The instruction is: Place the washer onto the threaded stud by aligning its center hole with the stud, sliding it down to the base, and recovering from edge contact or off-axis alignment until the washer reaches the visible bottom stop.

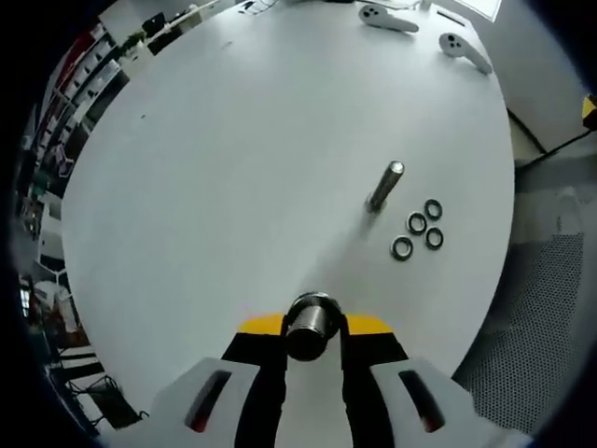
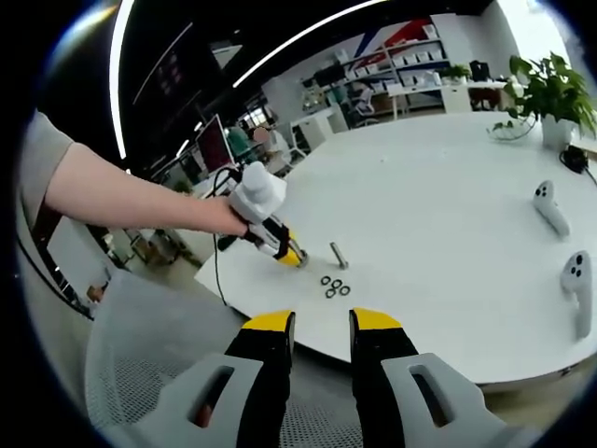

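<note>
A threaded stud [image 1: 385, 185] stands tilted on the white round table [image 1: 233, 159], with several dark washers [image 1: 417, 230] lying loose just to its right. My left gripper [image 1: 312, 329] is nearer than the stud, shut on a short threaded metal cylinder [image 1: 311, 322] held between its yellow-tipped jaws. In the right gripper view, a hand holds the left gripper [image 2: 291, 259] at the table's edge, just left of the stud [image 2: 338, 254] and washers [image 2: 334, 286]. My right gripper [image 2: 322, 327] hangs off the table's near edge, open, with nothing between its jaws.
Two white hand controllers [image 1: 464, 49] lie at the far side of the table, and they appear at the right [image 2: 550, 207] in the right gripper view. A potted plant [image 2: 550, 93] stands at the table's back. A mesh chair back [image 2: 140, 373] is below the edge.
</note>
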A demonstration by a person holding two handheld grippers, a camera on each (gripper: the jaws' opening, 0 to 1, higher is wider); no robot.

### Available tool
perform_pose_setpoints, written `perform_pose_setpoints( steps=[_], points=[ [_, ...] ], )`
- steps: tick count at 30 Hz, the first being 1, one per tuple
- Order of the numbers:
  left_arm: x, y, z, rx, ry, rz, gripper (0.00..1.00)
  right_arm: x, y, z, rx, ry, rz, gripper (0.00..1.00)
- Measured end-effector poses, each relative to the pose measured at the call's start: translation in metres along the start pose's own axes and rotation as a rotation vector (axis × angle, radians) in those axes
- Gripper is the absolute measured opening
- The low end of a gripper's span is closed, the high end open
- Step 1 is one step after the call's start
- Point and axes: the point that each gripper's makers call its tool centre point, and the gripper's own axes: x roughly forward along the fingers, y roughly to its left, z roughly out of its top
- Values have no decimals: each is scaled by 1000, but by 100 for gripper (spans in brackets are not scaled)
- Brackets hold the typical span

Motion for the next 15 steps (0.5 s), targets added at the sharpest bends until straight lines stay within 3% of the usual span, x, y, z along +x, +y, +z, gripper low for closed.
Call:
perform_pose_setpoints(
  steps=[7, 15],
  points=[
    [-1, 1, 2, 21, -21, 16, 21, 0, 1, -2, -6, 9, 5, 26],
    [-15, -1, 4, -37, -60, 39, 25, 0, 2, -1, -7, 6, 10, 26]
  ],
)
